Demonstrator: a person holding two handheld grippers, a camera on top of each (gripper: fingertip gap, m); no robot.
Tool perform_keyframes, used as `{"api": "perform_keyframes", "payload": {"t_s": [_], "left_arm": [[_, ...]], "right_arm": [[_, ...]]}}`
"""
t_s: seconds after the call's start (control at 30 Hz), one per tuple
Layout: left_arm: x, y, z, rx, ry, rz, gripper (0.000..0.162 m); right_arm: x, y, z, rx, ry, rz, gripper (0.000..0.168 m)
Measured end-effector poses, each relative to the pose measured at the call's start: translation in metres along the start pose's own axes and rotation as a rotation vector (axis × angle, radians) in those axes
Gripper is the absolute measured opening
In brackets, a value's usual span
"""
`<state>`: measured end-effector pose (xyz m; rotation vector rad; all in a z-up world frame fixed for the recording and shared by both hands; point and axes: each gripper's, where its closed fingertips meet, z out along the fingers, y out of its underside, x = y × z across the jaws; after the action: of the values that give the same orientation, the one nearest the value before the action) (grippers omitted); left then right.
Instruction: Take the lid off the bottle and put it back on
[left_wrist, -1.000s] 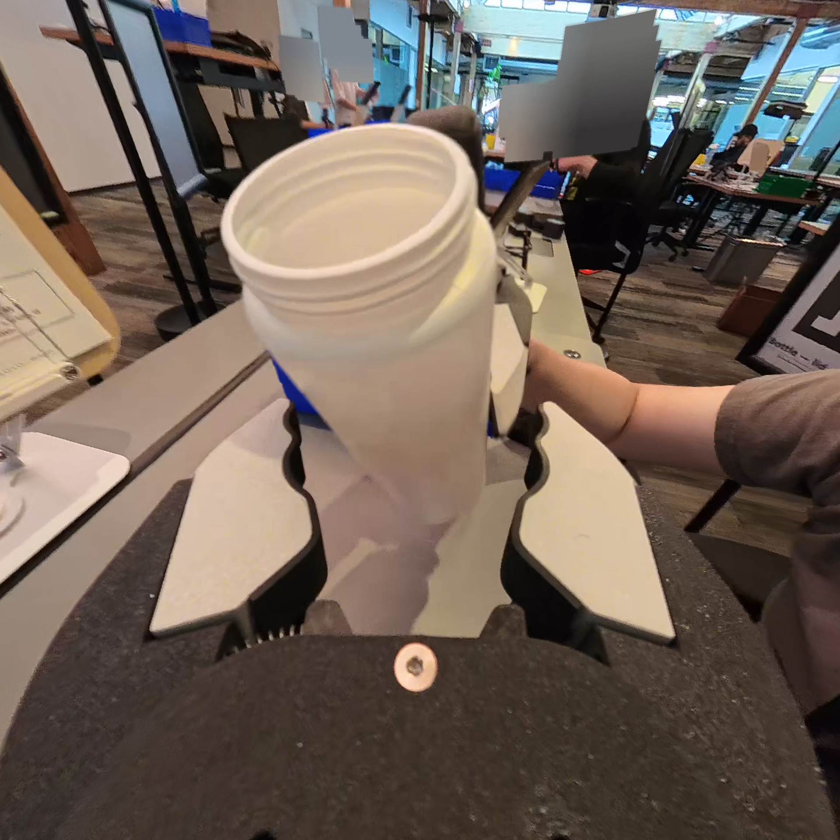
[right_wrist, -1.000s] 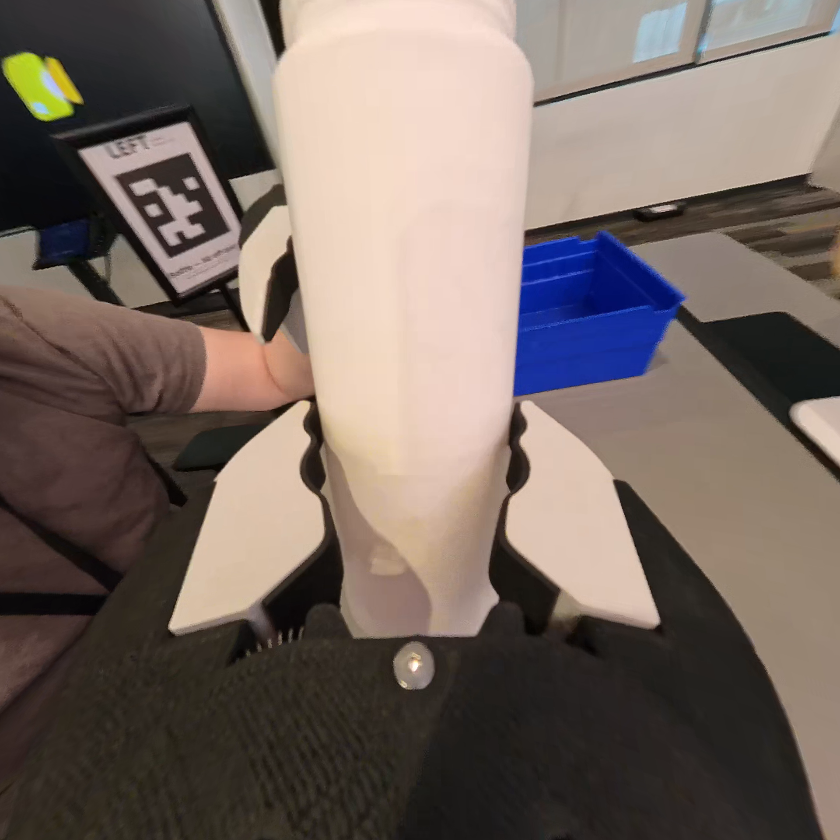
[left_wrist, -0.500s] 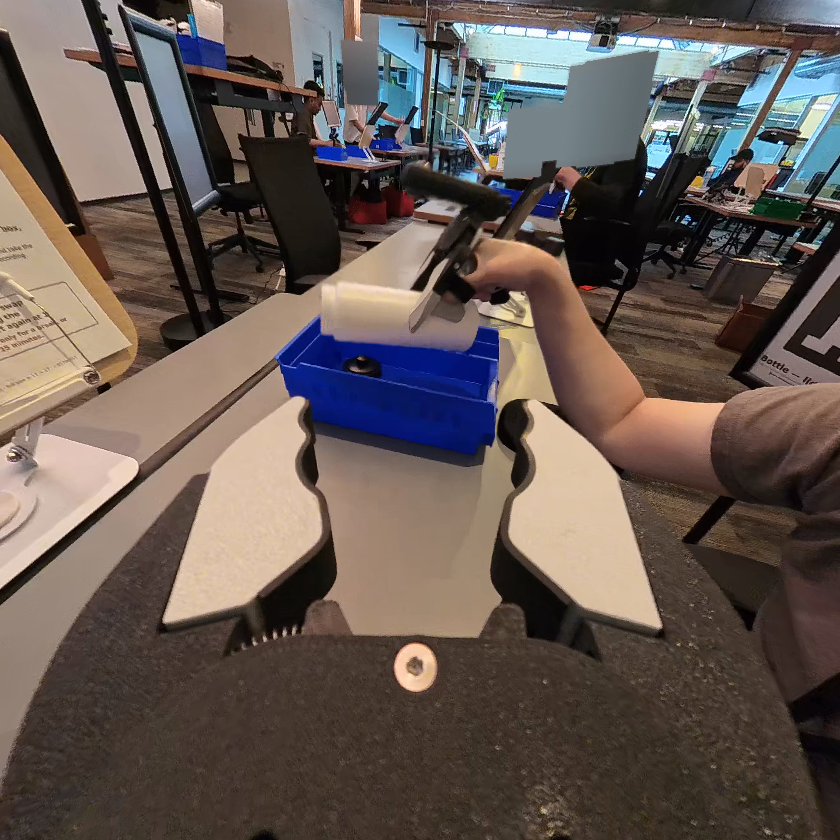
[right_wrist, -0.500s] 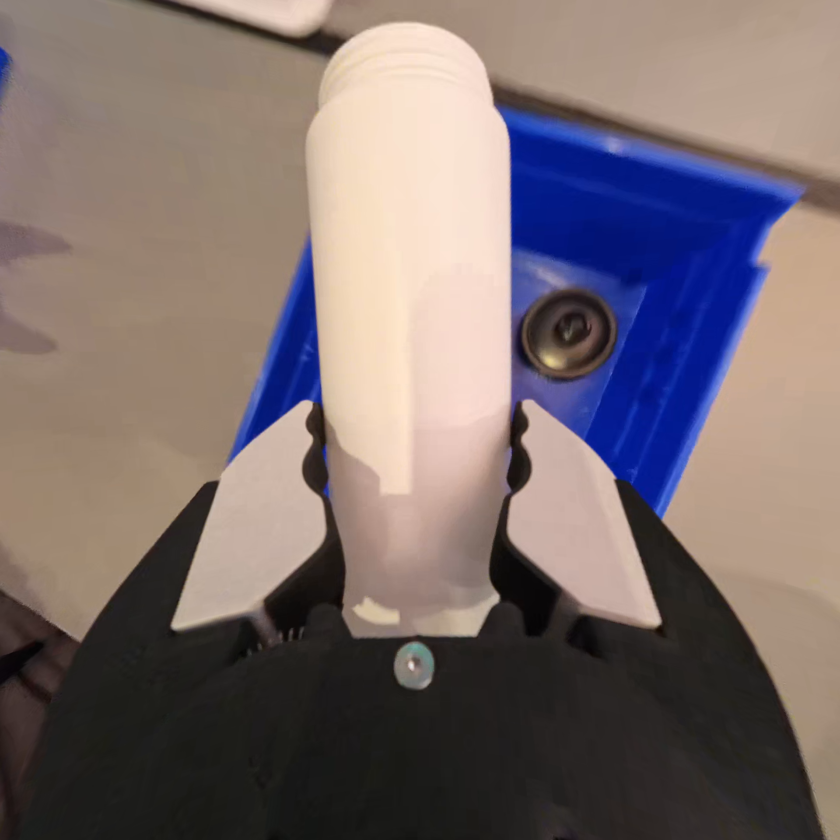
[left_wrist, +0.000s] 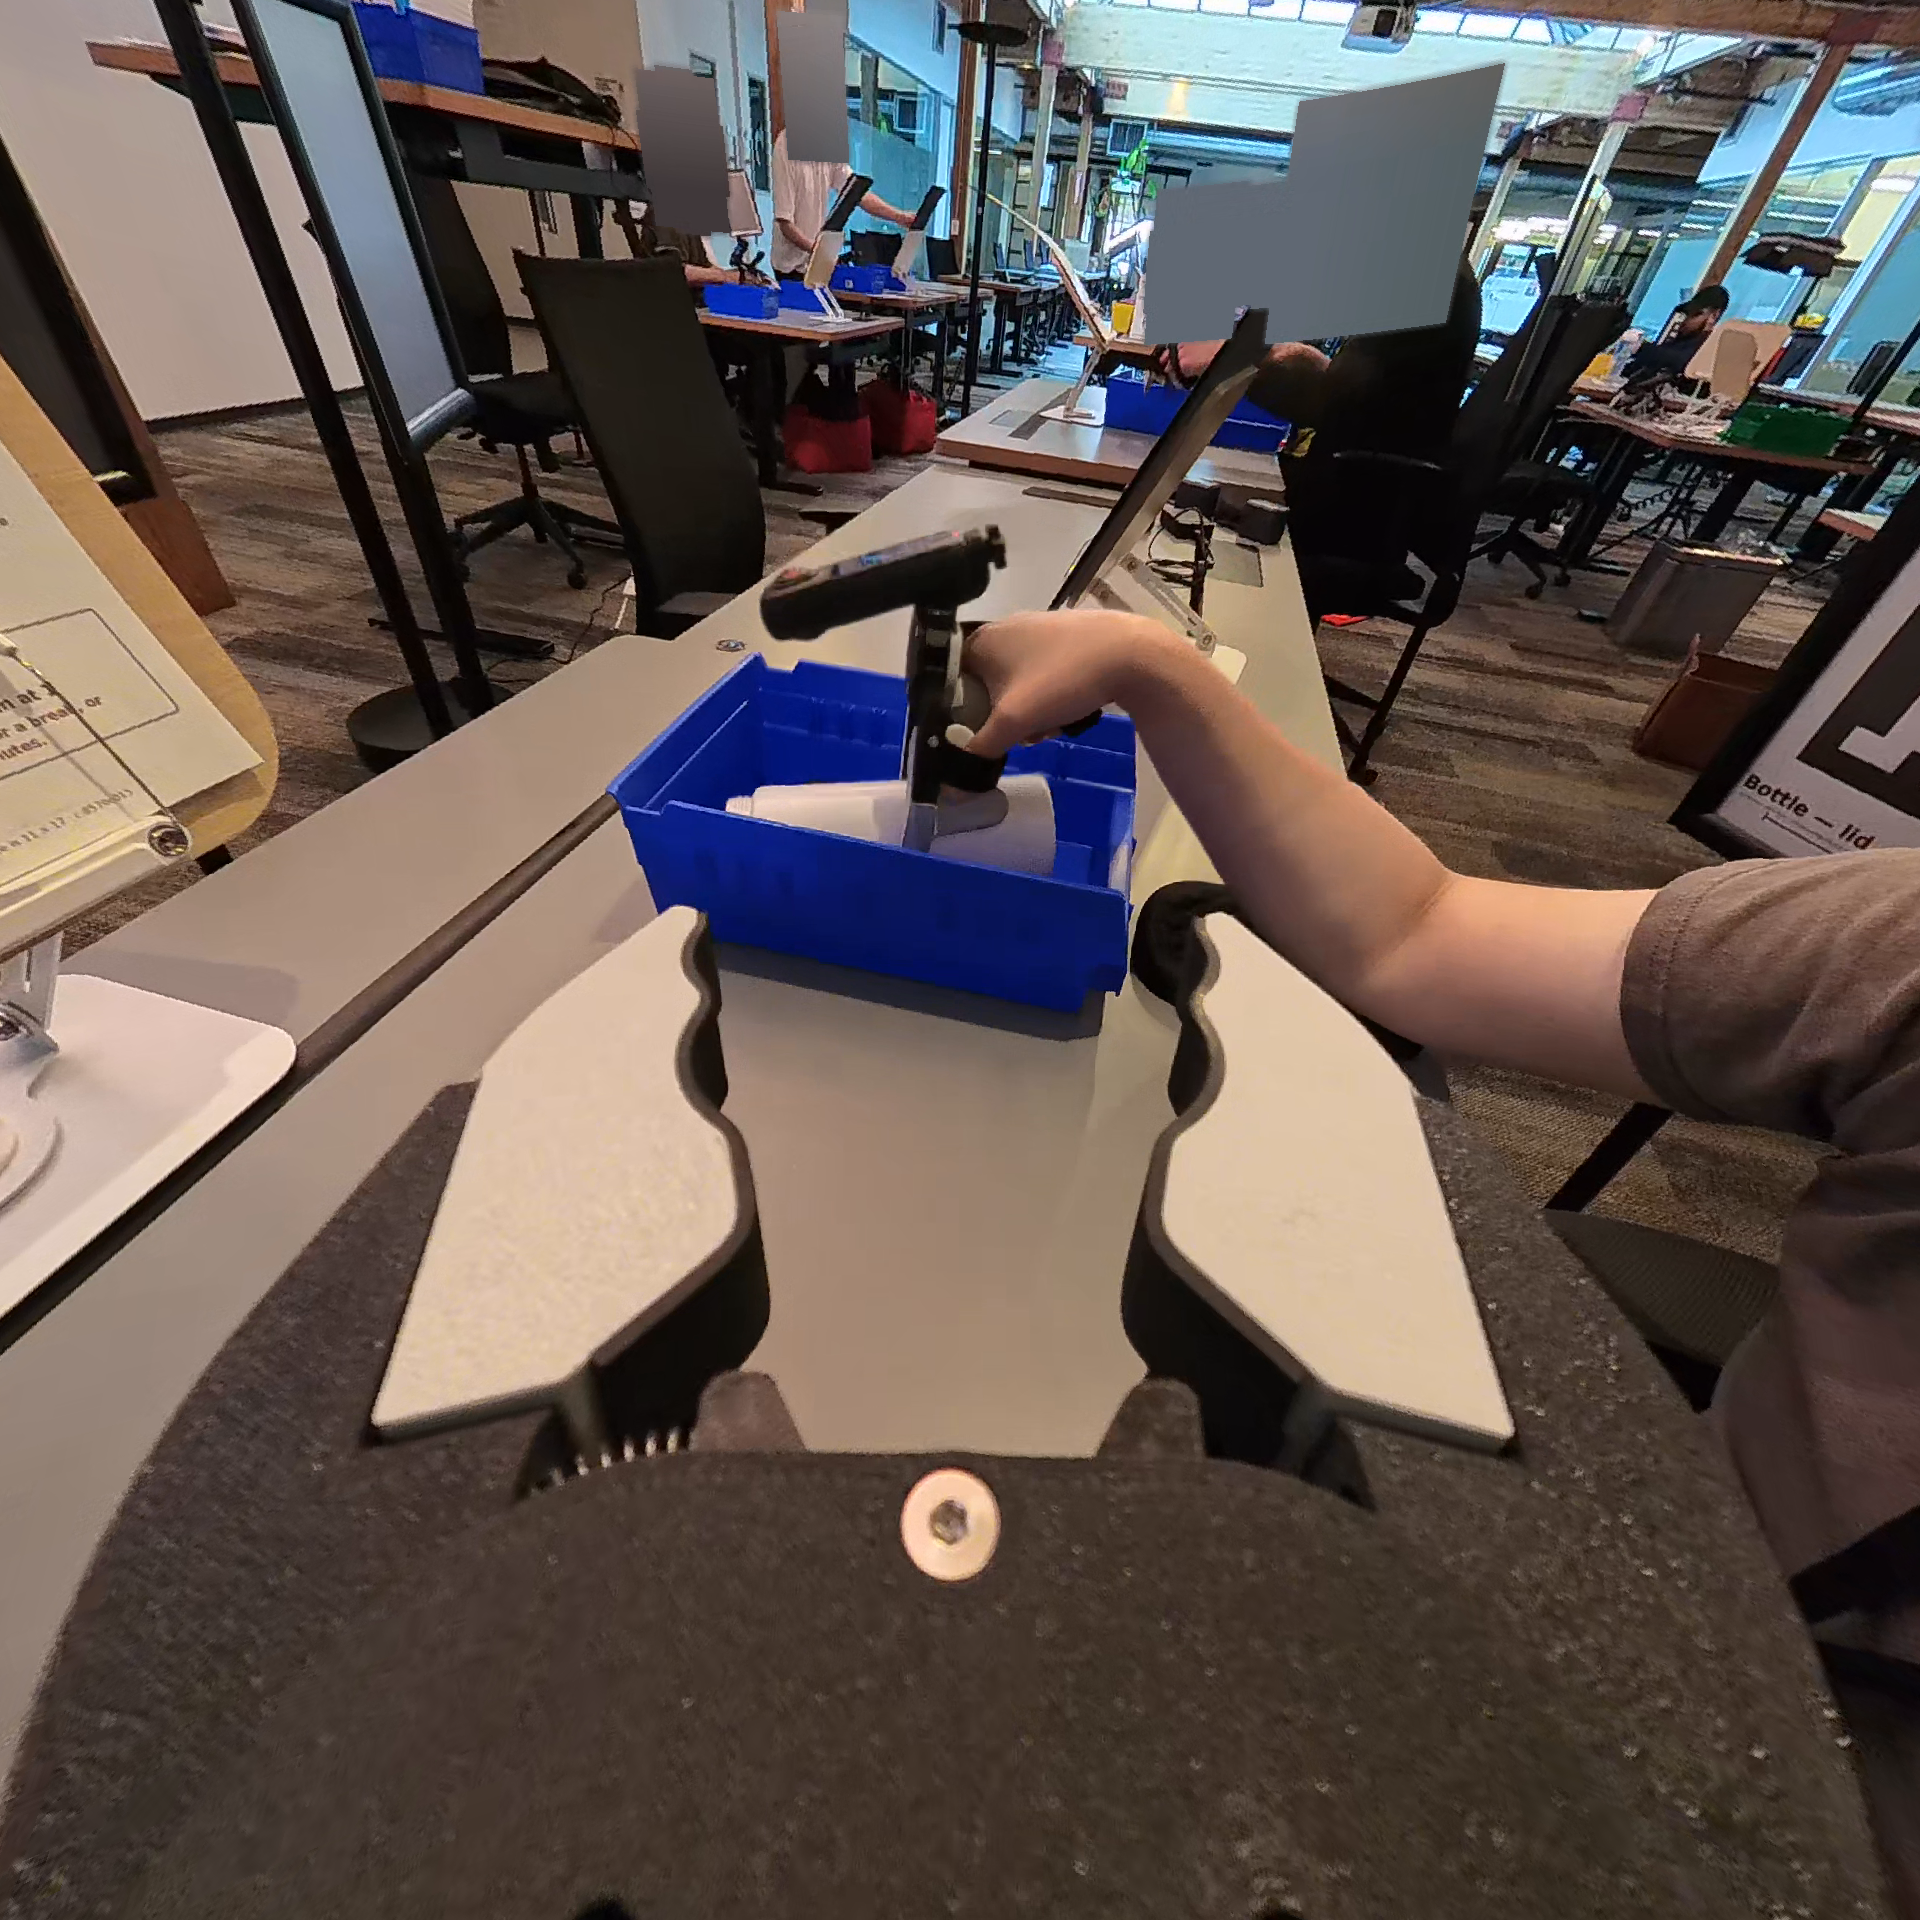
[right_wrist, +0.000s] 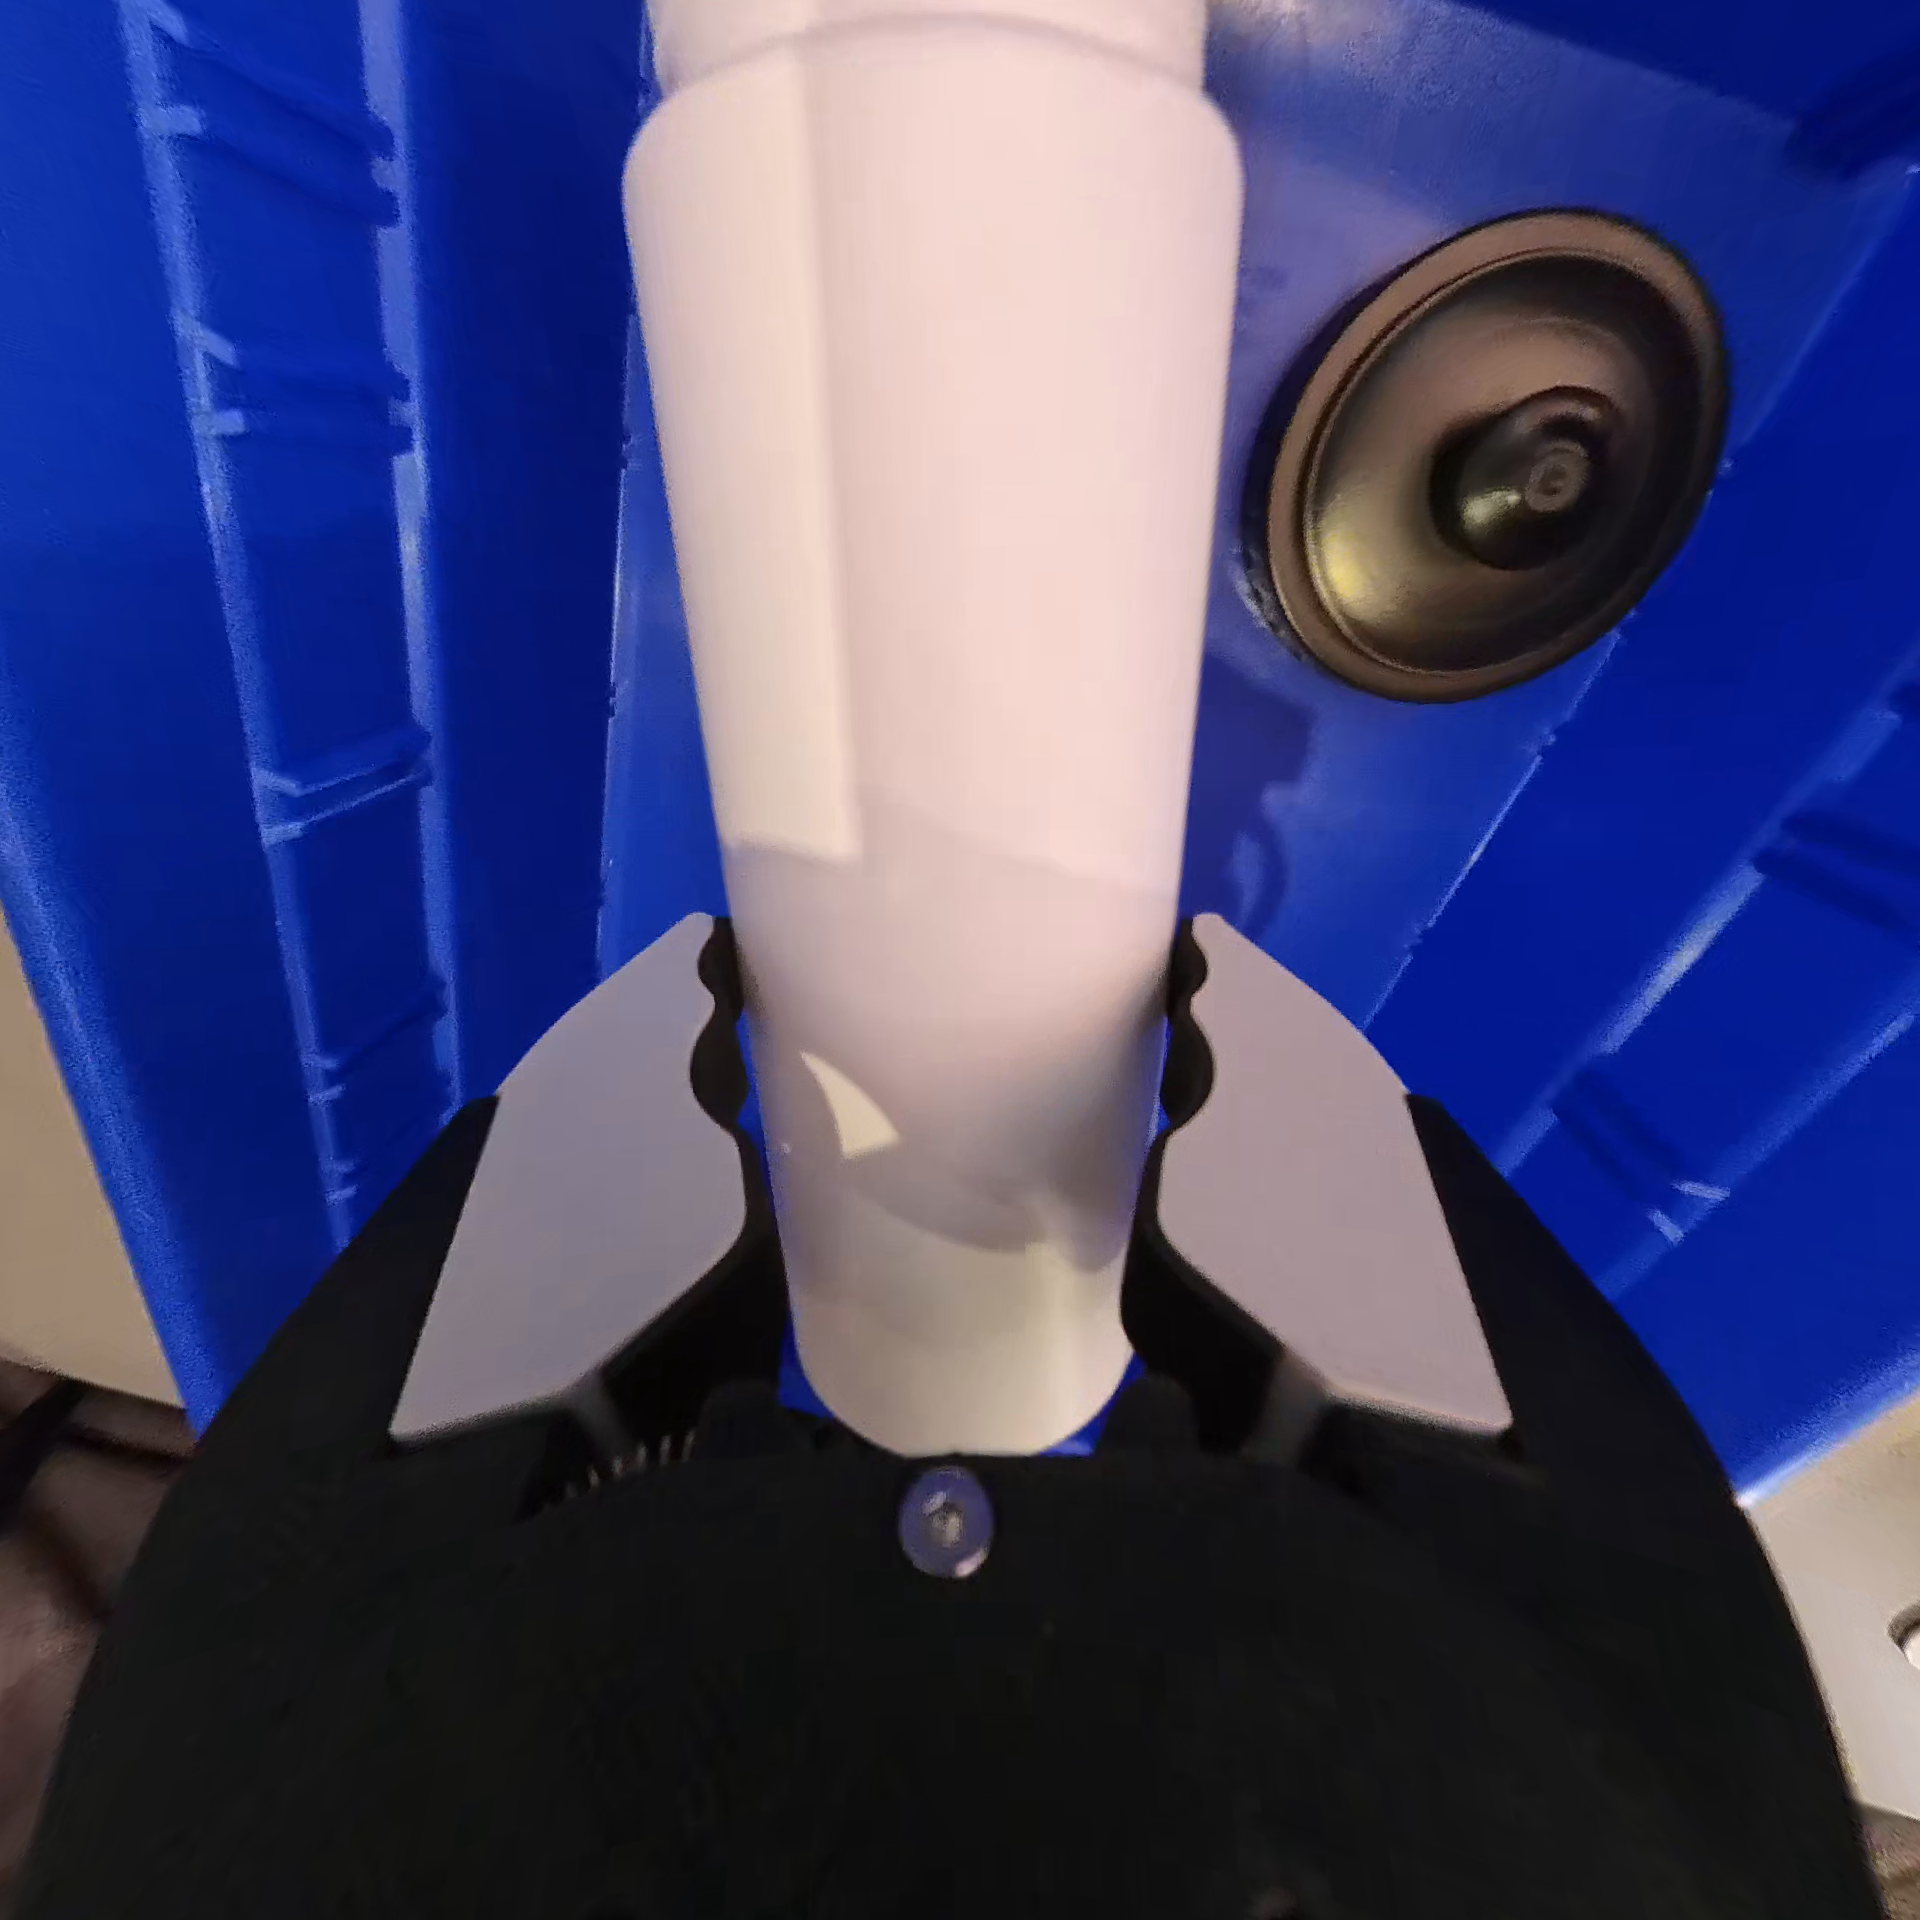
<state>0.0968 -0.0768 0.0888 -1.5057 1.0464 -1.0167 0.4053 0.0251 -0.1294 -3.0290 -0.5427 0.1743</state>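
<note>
The white bottle (right_wrist: 935, 520) has no lid on it and lies sideways, held low inside the blue bin (right_wrist: 312, 520). My right gripper (right_wrist: 956, 956) is shut on its lower body. The black lid (right_wrist: 1496, 457) lies on the bin floor just right of the bottle. In the left wrist view a hand holds the right gripper (left_wrist: 940, 810) down into the bin (left_wrist: 862, 904), with the bottle (left_wrist: 831, 810) pointing left. My left gripper (left_wrist: 935, 966) is open and empty over the grey table (left_wrist: 914, 1195), just short of the bin's near wall.
A paper sign on a wooden stand (left_wrist: 94, 748) with a white base (left_wrist: 125, 1091) stands at the left. A framed marker sign (left_wrist: 1849, 727) stands off the table at the right. A tilted tablet on a stand (left_wrist: 1153, 488) is behind the bin. Office chairs and desks lie beyond.
The right gripper carried the open bottle from right in front of my left gripper away to the bin, tipped it sideways and lowered it inside. The left gripper stayed open.
</note>
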Motion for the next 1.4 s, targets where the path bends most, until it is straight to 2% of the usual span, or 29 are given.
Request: {"api": "perform_keyframes", "payload": {"t_s": [0.2,0.3,0.37,0.47,0.53,0.6,0.67,0.7,0.73,0.83,1.0,1.03,1.07,1.27,1.4], "left_arm": [[-0.004,0.000,-0.002,-0.005,-0.015,-0.004,0.085],[-0.016,-0.001,-0.012,-0.059,-0.096,0.042,0.091],[-0.032,-0.008,-0.033,-0.086,-0.221,0.113,0.094],[-0.058,-0.025,-0.078,-0.082,-0.434,0.166,0.094],[-0.087,-0.024,-0.121,-0.143,-0.659,0.141,0.093],[-0.120,-0.012,-0.177,-0.246,-0.923,0.094,0.093],[-0.144,0.001,-0.232,-0.326,-1.141,0.034,0.092],[-0.152,0.008,-0.252,-0.343,-1.201,-0.006,0.091],[-0.157,0.015,-0.266,-0.346,-1.217,-0.057,0.088],[-0.169,0.041,-0.286,-0.344,-1.184,-0.223,0.082],[-0.185,0.095,-0.304,-0.516,-1.195,-0.389,0.079],[-0.188,0.105,-0.307,-0.559,-1.204,-0.415,0.079],[-0.190,0.116,-0.310,-0.608,-1.213,-0.437,0.079],[-0.200,0.159,-0.326,-0.784,-1.239,-0.536,0.074],[-0.199,0.175,-0.346,-0.850,-1.274,-0.594,0.063]], "right_arm": [[-0.013,-0.005,0.008,-0.018,-0.057,0.020,0.081],[-0.013,-0.009,-0.004,0.029,-0.065,-0.018,0.080],[-0.017,-0.019,-0.032,0.163,-0.073,-0.064,0.080],[-0.009,-0.038,-0.106,0.521,0.005,-0.115,0.079],[0.018,-0.036,-0.153,0.751,0.135,-0.077,0.079],[0.055,-0.021,-0.169,0.848,0.272,-0.008,0.078],[0.093,0.004,-0.145,0.691,0.319,0.082,0.079],[0.106,0.015,-0.127,0.594,0.309,0.111,0.078],[0.113,0.022,-0.110,0.517,0.274,0.120,0.069],[0.118,0.030,-0.069,0.374,0.162,0.142,0.057],[0.113,0.041,-0.036,0.197,0.127,0.136,0.036],[0.105,0.042,-0.031,0.175,0.072,0.134,0.029],[0.098,0.044,-0.028,0.157,0.014,0.139,0.008],[0.097,0.045,-0.026,0.164,-0.037,0.202,0.007],[0.097,0.044,-0.024,0.167,-0.049,0.226,0.007]]}}
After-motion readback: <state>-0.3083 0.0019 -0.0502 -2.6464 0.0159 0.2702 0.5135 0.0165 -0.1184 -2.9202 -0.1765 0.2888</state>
